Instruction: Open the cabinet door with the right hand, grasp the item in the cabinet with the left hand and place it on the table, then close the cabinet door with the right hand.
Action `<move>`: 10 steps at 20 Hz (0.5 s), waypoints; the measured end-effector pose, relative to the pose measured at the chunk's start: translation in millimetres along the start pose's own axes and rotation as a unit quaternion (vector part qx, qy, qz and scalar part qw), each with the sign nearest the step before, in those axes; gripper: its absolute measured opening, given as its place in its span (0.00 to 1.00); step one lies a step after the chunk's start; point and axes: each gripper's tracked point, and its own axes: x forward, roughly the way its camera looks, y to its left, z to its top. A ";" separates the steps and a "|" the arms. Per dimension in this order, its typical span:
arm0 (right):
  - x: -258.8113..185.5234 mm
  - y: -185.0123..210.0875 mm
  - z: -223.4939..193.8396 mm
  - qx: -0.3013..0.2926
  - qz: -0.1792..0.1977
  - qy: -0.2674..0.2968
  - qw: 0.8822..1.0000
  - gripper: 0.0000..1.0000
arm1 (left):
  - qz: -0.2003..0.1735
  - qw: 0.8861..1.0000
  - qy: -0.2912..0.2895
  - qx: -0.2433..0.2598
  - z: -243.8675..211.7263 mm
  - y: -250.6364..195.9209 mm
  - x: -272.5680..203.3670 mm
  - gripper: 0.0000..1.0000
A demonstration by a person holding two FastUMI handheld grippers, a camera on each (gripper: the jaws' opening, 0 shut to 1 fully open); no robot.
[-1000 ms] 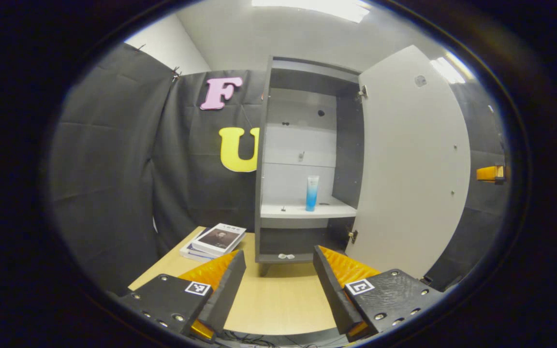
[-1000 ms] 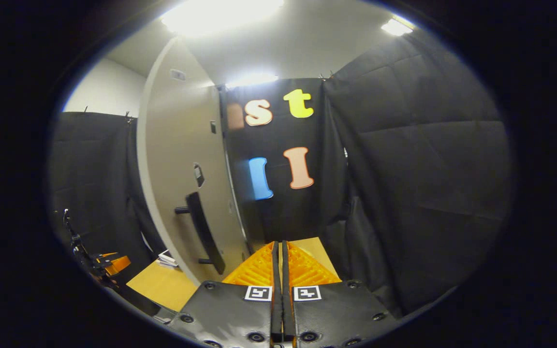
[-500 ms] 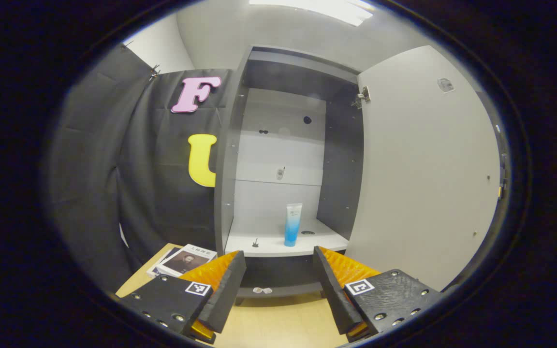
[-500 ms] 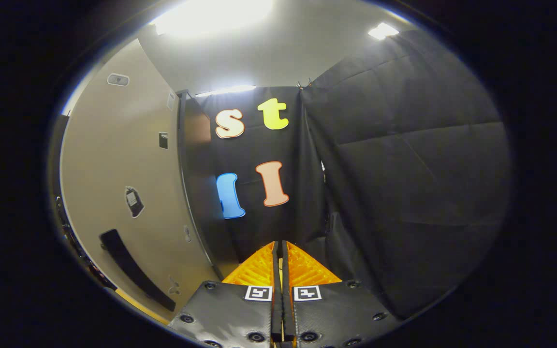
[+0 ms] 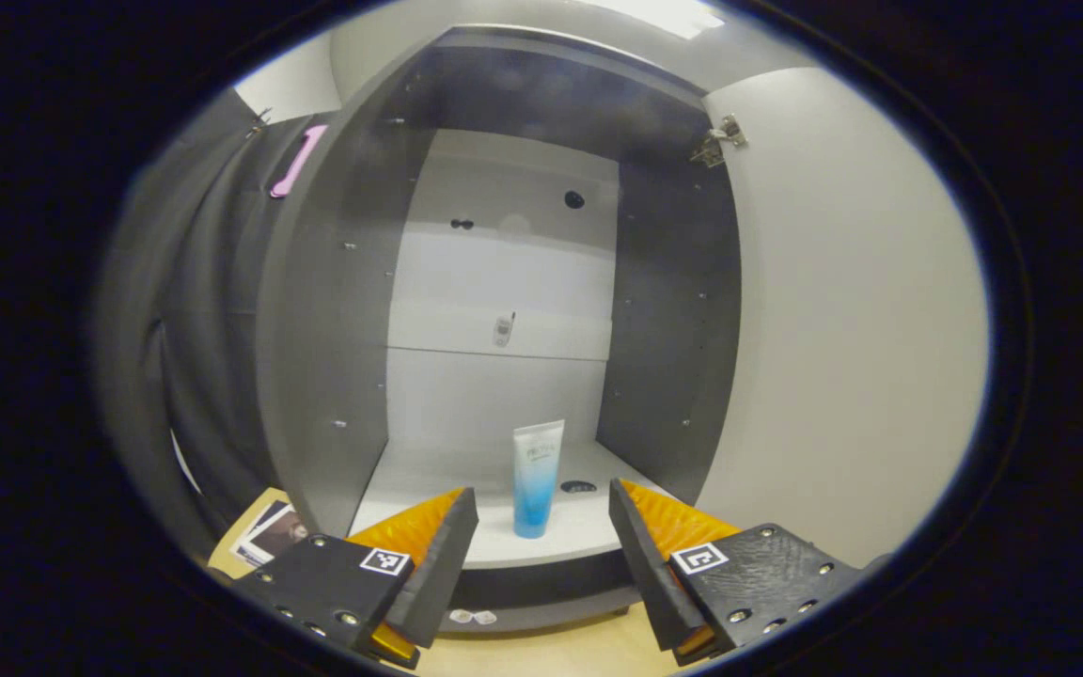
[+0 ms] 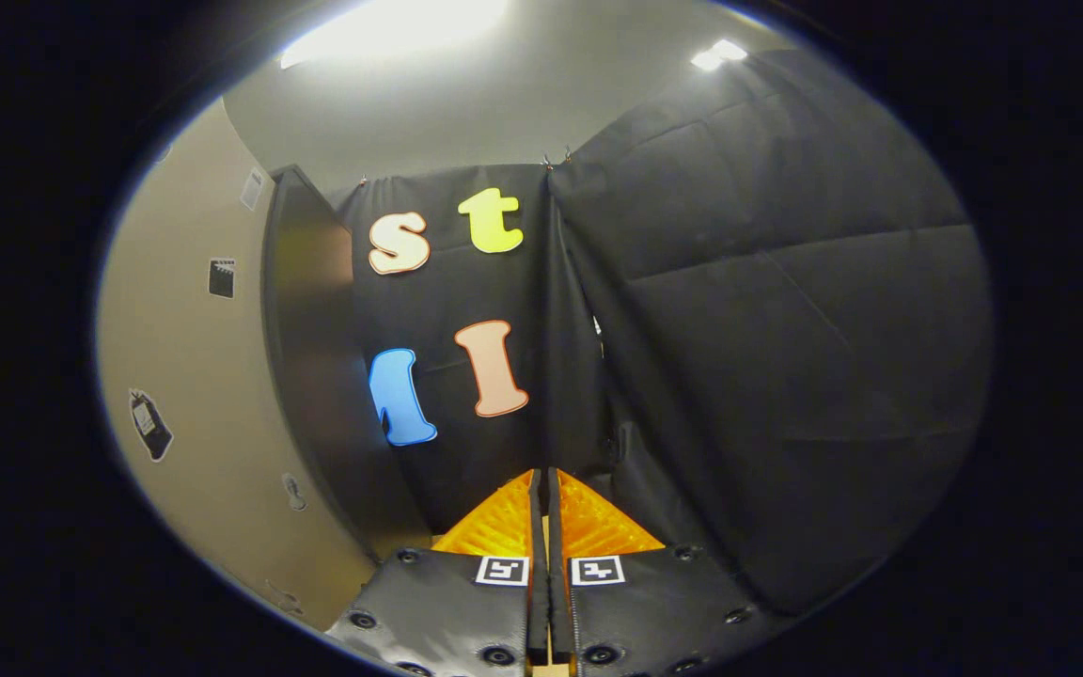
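Observation:
The grey cabinet (image 5: pixel 335 310) stands open, its pale door (image 5: pixel 852 310) swung out to the right in the left gripper view. A blue and white tube (image 5: pixel 536 478) stands upright on the white shelf (image 5: pixel 429 489) inside. My left gripper (image 5: pixel 538 517) is open just in front of the shelf edge, and the tube appears between its fingers but farther in, untouched. My right gripper (image 6: pixel 542 491) is shut with nothing in it, beside the outer face of the door (image 6: pixel 184 376) and facing the black cloth wall.
A book (image 5: pixel 264 531) lies on the wooden table (image 5: pixel 551 653) left of the cabinet. The cabinet's dark side walls flank the shelf on both sides. A small dark spot (image 5: pixel 578 487) sits on the shelf right of the tube.
My left gripper has moved forward toward the cabinet, so the shelf and tube loom larger. My right gripper has swung right along the door, and the door handle has left its view.

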 end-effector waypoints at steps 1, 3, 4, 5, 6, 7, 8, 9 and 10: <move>3.8 -0.5 -0.2 -0.004 -0.004 -0.001 1.000 0.02 | 0.000 1.000 0.002 0.005 -0.4 0.9 2.8 0.86; 13.9 -6.9 -1.9 -0.004 -0.011 0.001 1.000 0.02 | -0.003 1.000 0.009 0.015 -2.4 0.0 8.4 0.85; 19.3 -12.1 -2.2 -0.003 -0.018 0.002 1.000 0.00 | -0.004 1.000 0.011 0.015 -4.4 -3.2 8.2 0.86; 23.8 -15.8 -3.9 -0.002 -0.022 0.003 1.000 0.02 | -0.007 1.000 0.013 0.010 -5.8 -7.3 8.0 0.85; 26.2 -19.7 -4.9 0.002 -0.024 0.003 1.000 0.02 | -0.010 1.000 0.013 0.002 -4.4 -3.6 4.6 0.85; 28.4 -23.1 -6.6 0.006 -0.027 0.004 1.000 0.02 | -0.014 1.000 0.011 -0.005 -0.1 -0.7 2.6 0.86; 29.4 -28.0 -7.4 0.008 -0.030 0.005 0.999 0.00 | -0.015 1.000 0.006 -0.009 1.4 0.8 2.6 0.85; 30.1 -32.3 -8.4 0.008 -0.033 0.005 0.999 0.00 | -0.017 1.000 0.006 -0.012 1.6 0.8 0.9 0.85; 35.4 -38.4 -8.4 0.007 -0.039 0.005 0.999 0.02 | -0.019 1.000 0.006 -0.012 2.0 0.4 -0.6 0.85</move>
